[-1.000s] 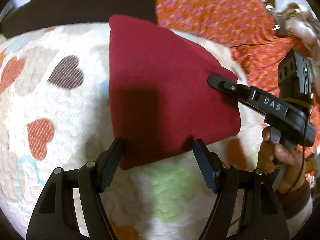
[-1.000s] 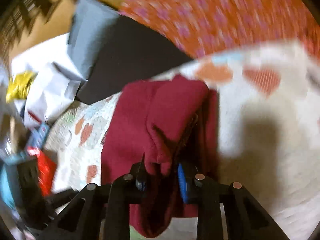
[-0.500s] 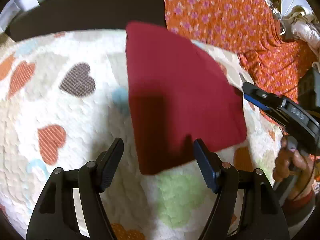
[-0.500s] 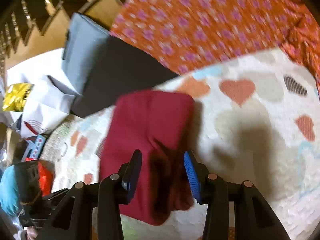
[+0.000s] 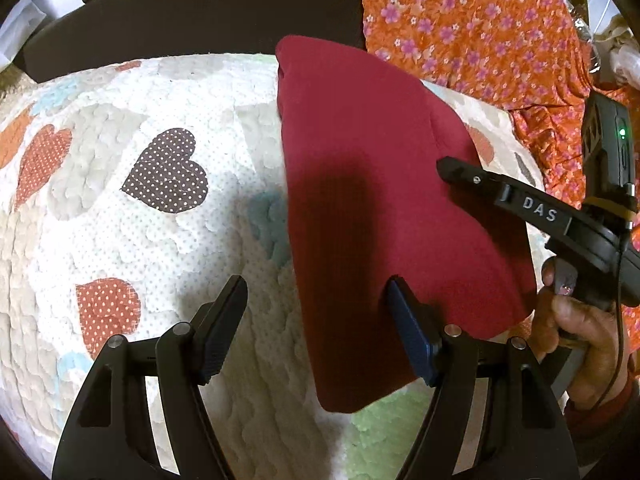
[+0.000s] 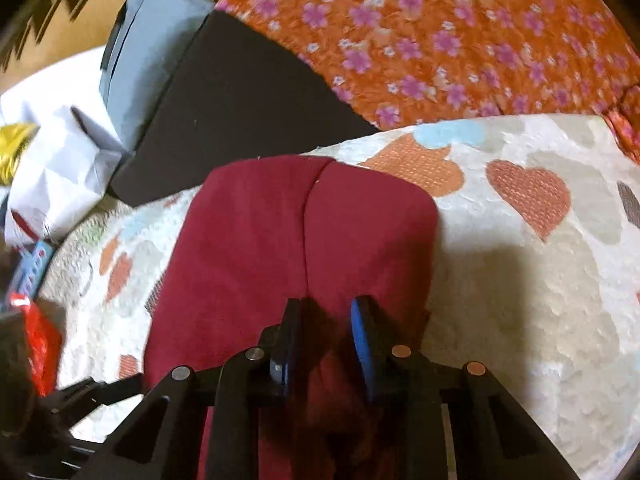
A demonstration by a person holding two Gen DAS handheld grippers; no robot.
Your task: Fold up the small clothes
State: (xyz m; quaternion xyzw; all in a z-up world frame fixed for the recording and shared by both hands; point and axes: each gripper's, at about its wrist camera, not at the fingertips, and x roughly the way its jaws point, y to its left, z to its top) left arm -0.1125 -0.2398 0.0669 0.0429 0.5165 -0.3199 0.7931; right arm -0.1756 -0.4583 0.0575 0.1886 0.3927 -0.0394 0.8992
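Red garment (image 5: 384, 208) lies flat on my heart-print quilt (image 5: 160, 240), centre-right of the left wrist view and centre of the right wrist view. I judge the fold well advanced: it reads as a compact, rounded rectangle, several layers thick. In the right wrist view a straight line runs from the top edge down the middle, where one flap appears to lap over the other. Probably left: a last fold or a pat-down, then setting it aside. I see no other small clothes waiting, so I can't say how many remain.

Look of it: deep maroon, plain, matte, soft knit or fleece by the surface. Edges rounded, no loose sleeves or straps showing. Hardly a wrinkle on top.

My left gripper (image 5: 316, 320) hangs spread wide in the lower frame, empty, its right finger over the cloth's near edge, its left finger over bare quilt. My right gripper (image 6: 324, 336), lower centre of its own view, is narrow and closing over the cloth's near end; whether fabric is caught between the pads I cannot tell, as shadow hides the gap.
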